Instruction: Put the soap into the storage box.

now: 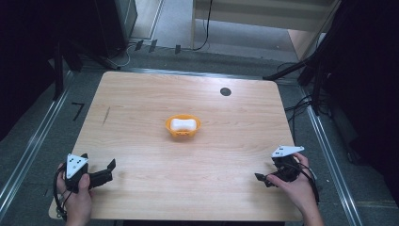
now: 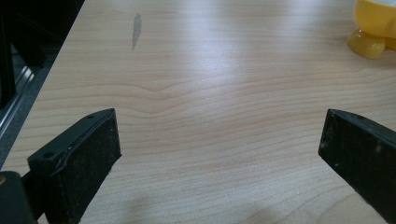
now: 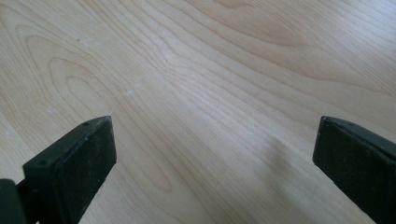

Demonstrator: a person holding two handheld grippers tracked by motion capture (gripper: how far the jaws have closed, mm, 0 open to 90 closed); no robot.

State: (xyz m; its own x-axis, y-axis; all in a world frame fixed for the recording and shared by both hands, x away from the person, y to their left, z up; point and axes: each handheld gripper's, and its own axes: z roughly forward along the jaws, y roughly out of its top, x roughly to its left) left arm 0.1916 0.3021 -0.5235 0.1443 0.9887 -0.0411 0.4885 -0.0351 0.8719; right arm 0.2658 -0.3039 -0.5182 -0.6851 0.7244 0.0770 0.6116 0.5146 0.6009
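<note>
Pale wood grain covers the table (image 1: 141, 122), a rounded-corner top with wavy, looping lines that catch a soft sheen in the two gripper views. Grey floor and metal rails run along both sides of it, and dark stands and cables crowd the far edges of the room. A small dark round spot (image 1: 225, 91) sits near the table's far edge, and a thin grey smear (image 1: 106, 115) marks the wood toward the left side; the same smear (image 2: 136, 29) appears in the left gripper view.

Near the middle of the table stands a small orange bowl (image 1: 183, 126), smooth and glossy like plastic, holding a white, rounded, bone-like lump (image 1: 182, 124). In the left gripper view the bowl's edge (image 2: 373, 28) peeks in at the upper right, with a rounded knob-like foot resting on the wood.

The left gripper (image 1: 106, 170) lies at the near left corner, held in a hand (image 1: 77, 195), with a grey three-cornered plate on top. Its flat, matte black jaws stand wide apart with nothing between them but bare wood. The right gripper (image 1: 263, 178) is at the near right, held by the other hand (image 1: 296, 186), also under a grey plate. Its jaws too are spread wide and empty. Both grippers are well apart from the bowl.
</note>
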